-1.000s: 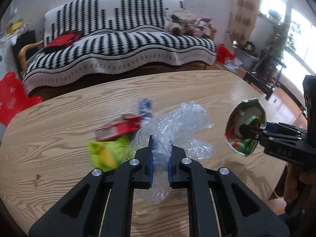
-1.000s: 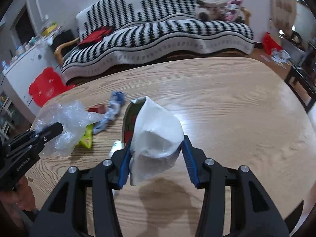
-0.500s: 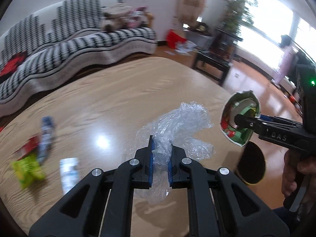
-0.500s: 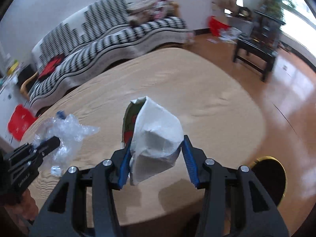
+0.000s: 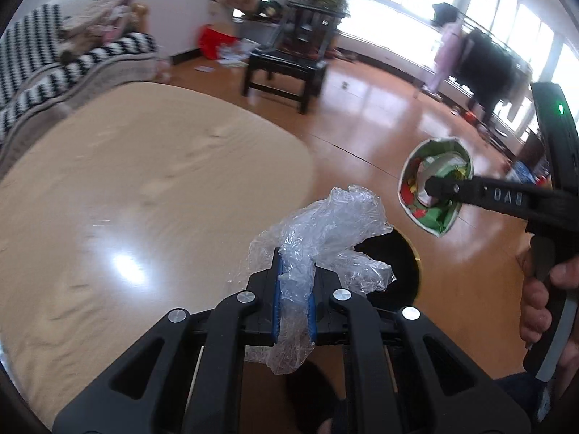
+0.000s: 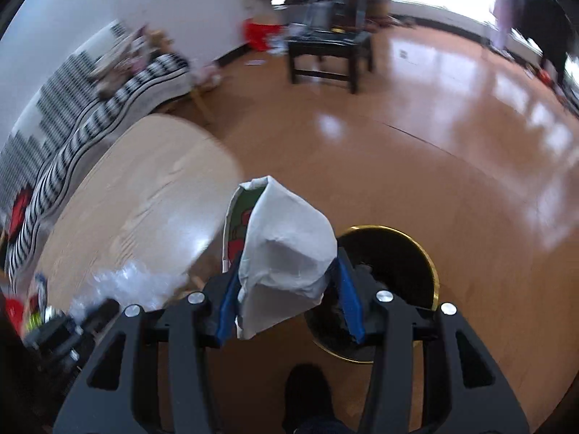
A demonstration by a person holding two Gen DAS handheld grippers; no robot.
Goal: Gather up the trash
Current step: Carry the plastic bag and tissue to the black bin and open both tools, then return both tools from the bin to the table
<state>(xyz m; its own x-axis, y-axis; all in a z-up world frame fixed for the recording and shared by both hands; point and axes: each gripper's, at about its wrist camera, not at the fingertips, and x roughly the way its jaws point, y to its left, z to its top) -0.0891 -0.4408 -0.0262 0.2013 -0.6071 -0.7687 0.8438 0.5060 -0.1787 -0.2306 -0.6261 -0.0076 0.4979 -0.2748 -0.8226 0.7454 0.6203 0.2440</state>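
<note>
Left gripper (image 5: 294, 305) is pinched tight on a crumpled clear plastic film (image 5: 325, 231), held in the air off the wooden table (image 5: 144, 188) edge, partly over the black gold-rimmed bin (image 5: 409, 253) on the floor. Right gripper (image 6: 287, 298) clamps a white-backed snack wrapper (image 6: 286, 249), printed inside facing away, also above the bin (image 6: 398, 253). So two pieces are picked and positioned for the drop; neither is released yet. Remaining: a few small wrappers (image 6: 38, 311) at the table's far end, blurred, count unclear. Bin contents are too dark to tell. Judging roughly mid-task.
</note>
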